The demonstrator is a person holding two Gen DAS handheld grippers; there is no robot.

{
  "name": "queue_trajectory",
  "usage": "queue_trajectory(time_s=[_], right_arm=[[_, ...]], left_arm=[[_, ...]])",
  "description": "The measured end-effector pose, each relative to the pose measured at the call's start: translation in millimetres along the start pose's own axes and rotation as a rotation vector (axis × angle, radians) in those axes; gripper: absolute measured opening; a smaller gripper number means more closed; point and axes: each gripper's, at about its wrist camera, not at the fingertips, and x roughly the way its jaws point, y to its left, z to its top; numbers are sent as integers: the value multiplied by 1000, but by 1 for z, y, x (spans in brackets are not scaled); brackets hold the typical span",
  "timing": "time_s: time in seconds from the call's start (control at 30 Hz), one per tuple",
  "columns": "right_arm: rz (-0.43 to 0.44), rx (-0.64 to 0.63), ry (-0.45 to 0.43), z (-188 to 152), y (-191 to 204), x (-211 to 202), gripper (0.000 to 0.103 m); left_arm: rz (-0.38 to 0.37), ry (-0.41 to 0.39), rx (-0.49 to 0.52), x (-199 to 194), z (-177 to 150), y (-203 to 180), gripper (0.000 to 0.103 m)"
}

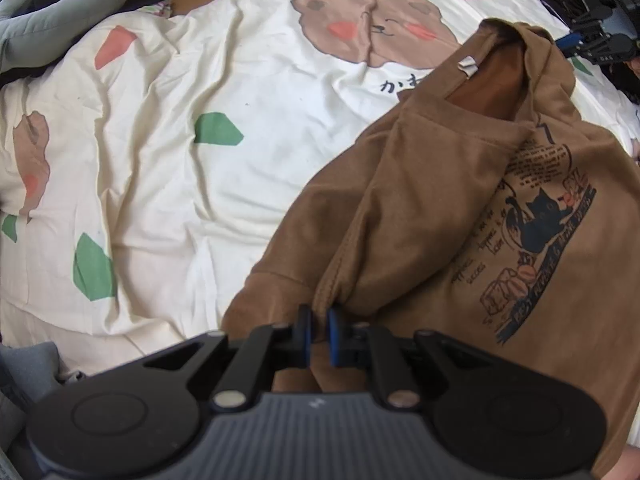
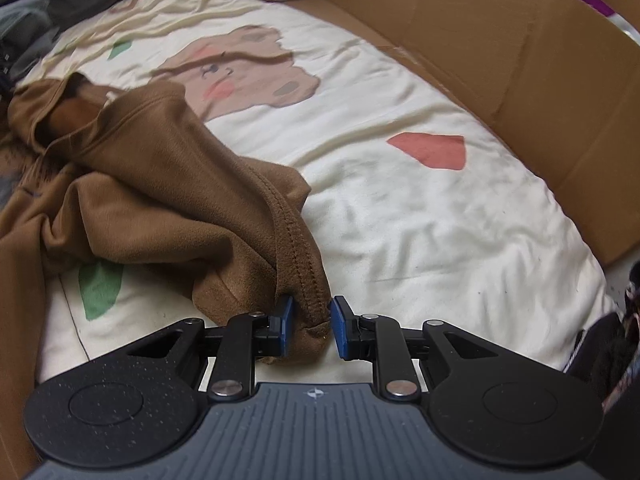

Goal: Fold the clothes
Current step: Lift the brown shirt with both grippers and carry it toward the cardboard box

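Observation:
A brown T-shirt (image 1: 440,200) with a black cat print (image 1: 540,224) lies bunched on the right side of a cream bedcover (image 1: 240,80). Its collar with a small white tag (image 1: 466,65) points away from me. My left gripper (image 1: 319,322) is shut on a gathered fold of one sleeve, and the cloth runs up from between the blue pads. In the right wrist view the T-shirt (image 2: 160,168) lies at the left. My right gripper (image 2: 312,320) is shut on the stitched hem of the other sleeve (image 2: 300,248), just above the bedcover (image 2: 440,220).
The bedcover carries bear faces and red and green patches. A cardboard wall (image 2: 500,40) runs along its far and right sides. Grey clothing (image 1: 60,8) lies at the far left. Dark gear (image 1: 592,36) sits at the top right, and dark items (image 2: 612,344) lie at the right edge.

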Motion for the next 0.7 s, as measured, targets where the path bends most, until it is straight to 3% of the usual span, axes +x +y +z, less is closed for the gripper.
queue_trajectory(time_s=[0.1, 0.13, 0.17, 0.43, 0.7], right_arm=[[15, -40, 13, 1, 0, 4, 25], [22, -49, 15, 2, 0, 4, 13], [26, -49, 13, 2, 0, 4, 8], [-4, -18, -18, 4, -8, -28, 4], [3, -24, -62, 30, -20, -74, 2]], left_arm=[[2, -2, 3, 0, -1, 0, 9], [3, -2, 4, 0, -1, 0, 9], [7, -5, 6, -2, 0, 0, 9], [54, -49, 25, -24, 6, 9, 8], [142, -120, 56, -70, 28, 34, 8]])
